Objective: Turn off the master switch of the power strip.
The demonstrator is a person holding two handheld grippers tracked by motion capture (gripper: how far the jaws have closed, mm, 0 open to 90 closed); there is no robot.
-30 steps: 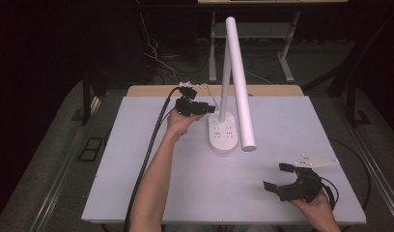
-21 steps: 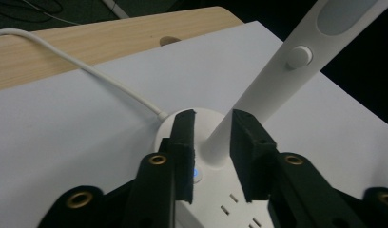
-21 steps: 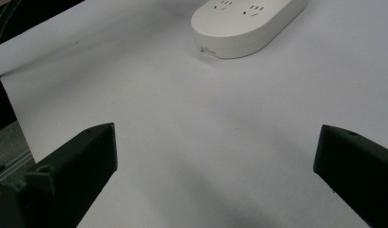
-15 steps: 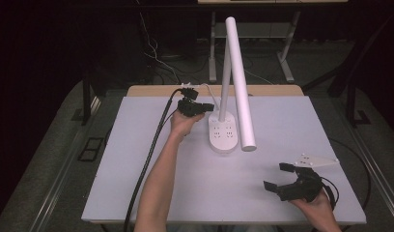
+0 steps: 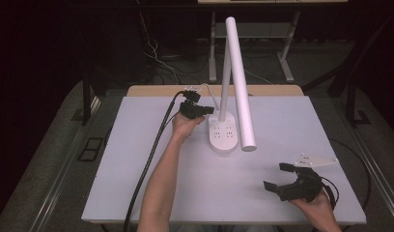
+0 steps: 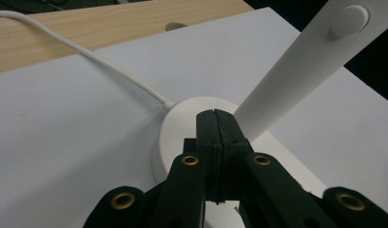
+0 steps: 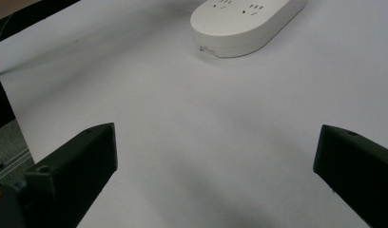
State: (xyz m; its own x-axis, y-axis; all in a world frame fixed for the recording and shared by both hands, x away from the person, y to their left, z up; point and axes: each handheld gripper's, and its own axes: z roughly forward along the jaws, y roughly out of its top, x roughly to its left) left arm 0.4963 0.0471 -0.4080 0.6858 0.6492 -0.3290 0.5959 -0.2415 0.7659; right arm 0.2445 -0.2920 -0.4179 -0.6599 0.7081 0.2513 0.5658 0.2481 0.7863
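While the left gripper [image 6: 216, 118] just pinched closed on nothing above the lamp base [image 6: 182, 128], the right gripper [image 5: 282, 176] gapes wide.

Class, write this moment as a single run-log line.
left tool: just closed, nothing between jaws, over lamp base | right tool: open, empty, on table

Lighting, high view: overhead light is falling evenly on the pale matte table top [image 5: 137, 159]; the surrounding floor is sinking into near-black. Soft grain is blurring detail throughout.

Left gripper view: the black two-jaw left gripper [image 6: 216, 118] is lying slightly out of focus at close range; the round white plastic lamp base [image 6: 182, 123] just beyond it is glowing bright, shadow pooling beside it.

Right gripper view: the black wide-set right gripper [image 7: 216, 156] is blurring at the frame edges; faint grey shadows are spreading ahead of it.
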